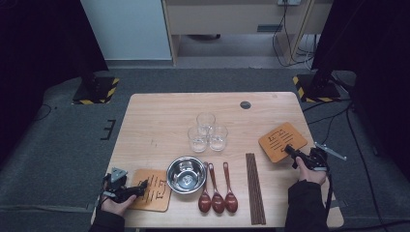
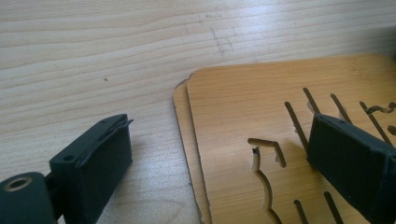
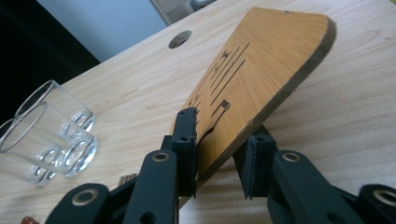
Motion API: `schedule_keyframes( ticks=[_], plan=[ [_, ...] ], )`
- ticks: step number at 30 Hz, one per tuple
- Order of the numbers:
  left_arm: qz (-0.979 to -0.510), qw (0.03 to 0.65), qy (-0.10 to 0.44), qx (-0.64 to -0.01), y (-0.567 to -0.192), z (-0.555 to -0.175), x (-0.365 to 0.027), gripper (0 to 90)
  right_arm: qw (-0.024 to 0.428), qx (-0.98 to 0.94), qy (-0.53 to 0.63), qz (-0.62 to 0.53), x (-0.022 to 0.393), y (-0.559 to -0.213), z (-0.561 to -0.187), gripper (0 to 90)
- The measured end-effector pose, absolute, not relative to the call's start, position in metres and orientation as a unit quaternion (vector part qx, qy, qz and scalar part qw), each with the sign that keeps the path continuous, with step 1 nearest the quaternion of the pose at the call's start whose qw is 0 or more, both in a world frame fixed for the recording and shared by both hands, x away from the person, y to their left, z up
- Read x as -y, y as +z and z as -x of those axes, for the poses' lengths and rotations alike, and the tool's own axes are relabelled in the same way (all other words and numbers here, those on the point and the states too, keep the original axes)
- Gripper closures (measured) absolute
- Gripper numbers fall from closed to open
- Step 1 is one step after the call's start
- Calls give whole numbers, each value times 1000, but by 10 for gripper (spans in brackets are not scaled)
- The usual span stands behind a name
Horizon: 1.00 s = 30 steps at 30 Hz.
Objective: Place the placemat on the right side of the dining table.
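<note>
The wooden coaster (image 3: 261, 60) near the right edge of the tabletop (image 1: 159, 116) sits between the jaws of my right gripper (image 3: 219, 154). In the right gripper view its near corner lies in the jaw gap, with the left jaw against its top face and the right jaw standing clear beneath it, so the grip is released and the jaws are parted. The coaster is tilted, far edge raised. In the high view the same coaster (image 1: 282, 141) lies just ahead of the right gripper (image 1: 293, 152).

My left gripper (image 2: 224, 163) is at the front left corner of the tabletop, jaws wide apart. One jaw rests over the bare wood, the other over a stack of coasters (image 2: 261, 116); two layers show at the stack's edge. Nothing is clamped.

Toward the middle of the front edge I see a steel bowl (image 1: 186, 174), three wooden spoons (image 1: 217, 191) and a bundle of chopsticks (image 1: 255, 186). Three glasses (image 1: 208, 133) stand clustered at the tabletop's centre.
</note>
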<state>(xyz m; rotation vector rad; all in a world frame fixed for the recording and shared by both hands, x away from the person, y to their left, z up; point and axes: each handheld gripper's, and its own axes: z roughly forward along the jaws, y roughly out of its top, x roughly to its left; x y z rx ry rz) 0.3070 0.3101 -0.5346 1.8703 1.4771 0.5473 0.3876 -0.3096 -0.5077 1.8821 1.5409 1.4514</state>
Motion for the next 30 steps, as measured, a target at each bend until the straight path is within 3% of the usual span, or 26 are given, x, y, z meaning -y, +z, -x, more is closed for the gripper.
schedule_keyframes(
  ticks=[15, 17, 30],
  plan=[
    [-719, 341, 210, -568, -535, -307, -310, 57, 156, -540, 486, -669, 312, -517, -389, 576],
    [-719, 341, 210, -567, -535, -307, -310, 56, 150, -541, 480, -674, 313, -520, -390, 525],
    [-720, 341, 210, -567, -535, -307, -310, 56, 146, -545, 465, -682, 314, -526, -391, 440]
  ],
)
